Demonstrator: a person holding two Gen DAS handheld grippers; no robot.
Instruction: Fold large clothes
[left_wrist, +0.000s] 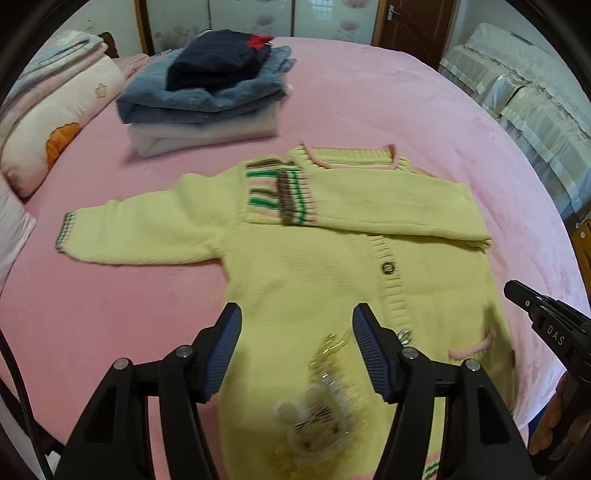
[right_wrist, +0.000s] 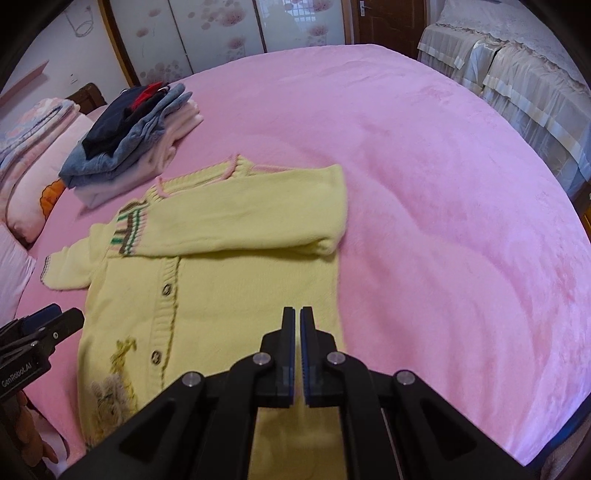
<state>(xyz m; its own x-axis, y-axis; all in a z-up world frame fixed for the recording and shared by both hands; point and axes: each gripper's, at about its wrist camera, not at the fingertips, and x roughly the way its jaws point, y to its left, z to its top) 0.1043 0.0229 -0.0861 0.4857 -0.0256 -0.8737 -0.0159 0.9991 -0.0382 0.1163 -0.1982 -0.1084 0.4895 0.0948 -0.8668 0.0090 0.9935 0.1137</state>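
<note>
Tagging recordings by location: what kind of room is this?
Most likely a home bedroom: a bed with a pink blanket, pillows along one side, and sliding floral wardrobe doors behind.

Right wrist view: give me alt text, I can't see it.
A yellow cardigan lies on a pink bed, one sleeve folded across its chest. The right gripper, jaws nearly shut, hovers over the hem; folded clothes sit behind.
</note>
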